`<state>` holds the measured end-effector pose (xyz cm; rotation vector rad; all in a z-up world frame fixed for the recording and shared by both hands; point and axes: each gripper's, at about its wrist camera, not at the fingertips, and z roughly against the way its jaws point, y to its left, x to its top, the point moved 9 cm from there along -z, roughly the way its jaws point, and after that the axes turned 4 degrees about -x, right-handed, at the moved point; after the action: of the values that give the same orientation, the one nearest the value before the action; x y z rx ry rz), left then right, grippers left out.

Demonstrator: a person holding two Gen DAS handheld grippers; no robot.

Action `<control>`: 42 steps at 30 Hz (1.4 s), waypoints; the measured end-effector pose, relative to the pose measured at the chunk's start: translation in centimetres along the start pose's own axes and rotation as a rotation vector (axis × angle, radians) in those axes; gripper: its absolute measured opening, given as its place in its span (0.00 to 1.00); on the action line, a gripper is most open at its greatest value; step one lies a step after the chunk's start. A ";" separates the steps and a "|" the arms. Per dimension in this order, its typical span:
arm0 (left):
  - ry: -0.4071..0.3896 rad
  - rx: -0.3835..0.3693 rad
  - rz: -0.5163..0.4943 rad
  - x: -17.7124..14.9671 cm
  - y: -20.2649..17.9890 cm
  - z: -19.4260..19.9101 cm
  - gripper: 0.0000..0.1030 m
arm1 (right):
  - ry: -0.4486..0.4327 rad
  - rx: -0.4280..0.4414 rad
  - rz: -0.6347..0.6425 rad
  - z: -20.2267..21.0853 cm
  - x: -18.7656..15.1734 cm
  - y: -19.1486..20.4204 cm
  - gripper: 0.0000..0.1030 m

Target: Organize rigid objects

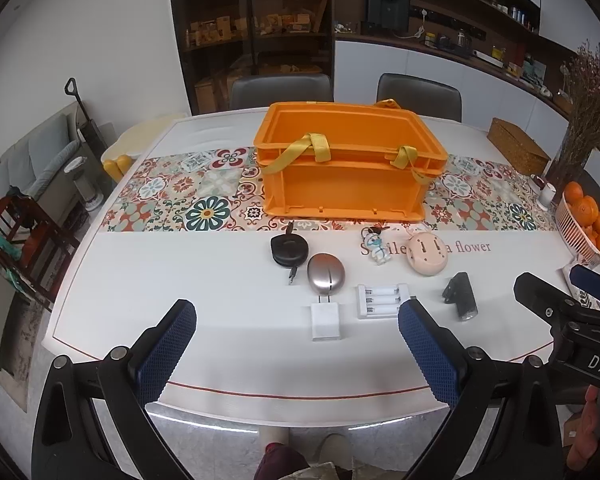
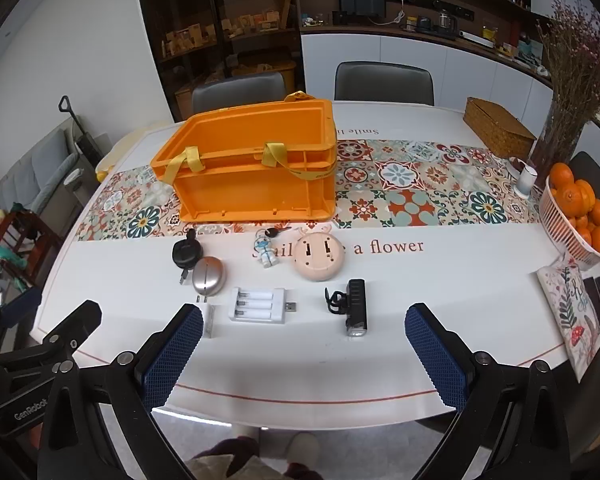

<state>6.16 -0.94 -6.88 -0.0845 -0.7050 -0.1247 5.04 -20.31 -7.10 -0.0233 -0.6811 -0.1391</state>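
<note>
Right wrist view — white charger [image 2: 209,322] half hidden behind blue pad [image 2: 172,354].

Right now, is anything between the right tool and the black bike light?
Nothing visible. The right tool hangs open at the table's near edge, and only bare white tabletop separates it from the black bike light. The battery charger lies off to its left.

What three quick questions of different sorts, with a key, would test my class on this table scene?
1. True or false: the orange crate already holds an item.
2. Which lies nearest the battery charger: A black bike light, B basket of oranges, C wicker box?
3. Fill in: both the left gripper and the right gripper stand ____.

Key: 1 false; 2 A; 3 open.
</note>
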 end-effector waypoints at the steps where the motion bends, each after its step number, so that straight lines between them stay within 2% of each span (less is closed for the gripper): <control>1: 0.001 0.000 0.001 0.0 0.0 0.0 1.00 | 0.001 -0.001 0.000 0.0 0.0 0.0 0.99; 42: 0.016 -0.014 -0.010 -0.2 -0.4 -0.3 1.00 | 0.014 -0.003 0.001 -0.3 -0.1 0.0 0.99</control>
<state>6.14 -1.39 -7.28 -0.0937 -0.6886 -0.1398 5.17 -20.28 -7.39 -0.0254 -0.6671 -0.1393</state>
